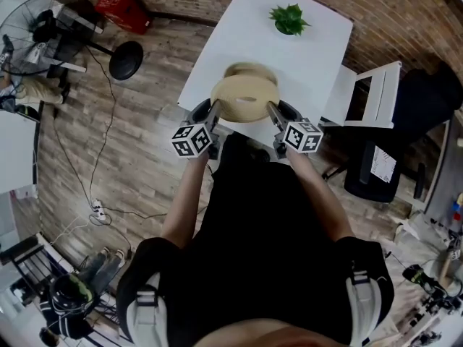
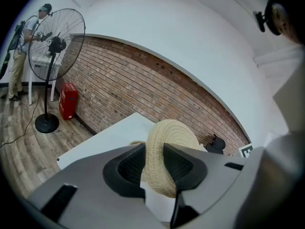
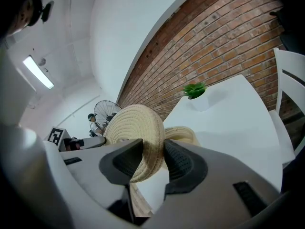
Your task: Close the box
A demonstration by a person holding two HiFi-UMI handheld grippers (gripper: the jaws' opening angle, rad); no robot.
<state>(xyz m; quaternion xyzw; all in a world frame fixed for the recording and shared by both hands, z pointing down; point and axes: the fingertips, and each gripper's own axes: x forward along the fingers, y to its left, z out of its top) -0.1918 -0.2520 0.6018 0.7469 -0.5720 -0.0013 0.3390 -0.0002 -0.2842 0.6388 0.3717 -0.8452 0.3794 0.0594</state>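
Aloft over the counter (image 1: 311, 49), the woven lid (image 1: 244, 98) is clamped on its rim at nine o'clock by the left claw (image 2: 154, 163) and at three o'clock by the right claw (image 3: 152, 159), with the box (image 1: 250, 69) seen beyond at twelve. Light, stiff straw; rim holds are judged secure.

This looks like a loft-style workroom or studio, with a bare brick wall (image 1: 405, 20), a plank floor (image 1: 137, 143) and a plain white table (image 1: 246, 27). A pedestal fan (image 1: 32, 35), loose cables (image 1: 106, 121) and a power strip (image 1: 98, 210) clutter the floor's left side.
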